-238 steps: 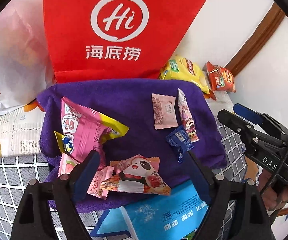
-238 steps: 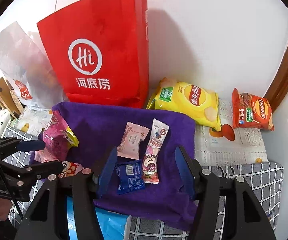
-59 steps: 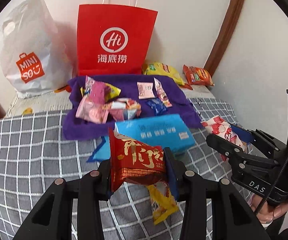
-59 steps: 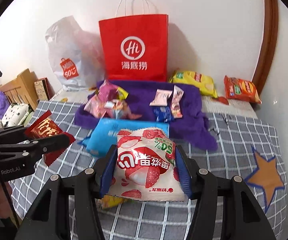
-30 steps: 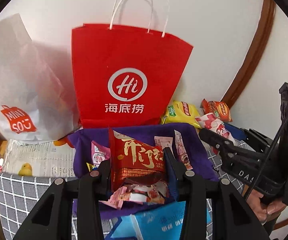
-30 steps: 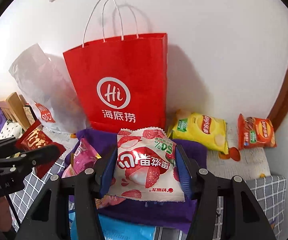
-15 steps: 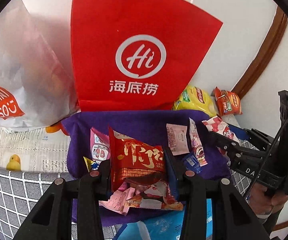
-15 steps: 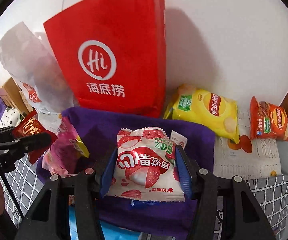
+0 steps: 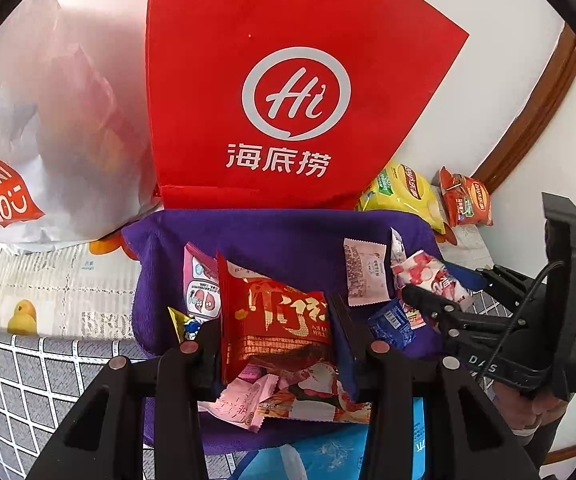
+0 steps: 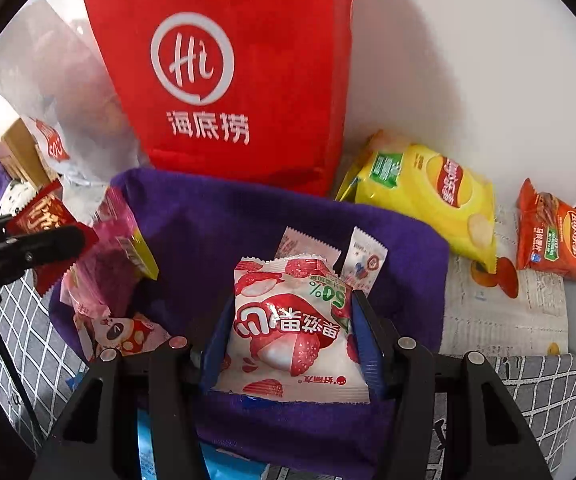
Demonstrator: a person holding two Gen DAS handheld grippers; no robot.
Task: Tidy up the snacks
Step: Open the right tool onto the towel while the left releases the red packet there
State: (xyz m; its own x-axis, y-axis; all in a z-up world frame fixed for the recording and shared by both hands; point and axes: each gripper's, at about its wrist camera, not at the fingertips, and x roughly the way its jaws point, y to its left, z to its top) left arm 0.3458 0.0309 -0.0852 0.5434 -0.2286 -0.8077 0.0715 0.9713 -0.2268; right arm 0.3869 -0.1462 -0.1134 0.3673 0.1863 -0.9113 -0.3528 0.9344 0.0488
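Note:
My left gripper (image 9: 276, 332) is shut on a red snack packet (image 9: 276, 320), held over the near side of the purple towel (image 9: 288, 240). My right gripper (image 10: 289, 340) is shut on a white strawberry-print packet (image 10: 291, 332) above the same purple towel (image 10: 216, 216). Across the views, the right gripper (image 9: 439, 300) shows at the right with its packet, and the left gripper (image 10: 44, 236) at the left with the red packet. Several small snacks lie on the towel: a pink pack (image 9: 200, 280), a pink sachet (image 9: 365, 272), a blue wrapper (image 9: 391, 322) and a panda packet (image 10: 128, 332).
A red paper bag (image 9: 288, 100) stands against the wall behind the towel, with a white plastic bag (image 9: 40, 140) to its left. A yellow chip bag (image 10: 427, 192) and an orange chip bag (image 10: 555, 236) lie at the right. A blue pack (image 9: 327, 456) lies near, on the grey checked cover.
Both grippers have come down and closer to the purple towel with their packets still held. The red bag now fills more of each view.

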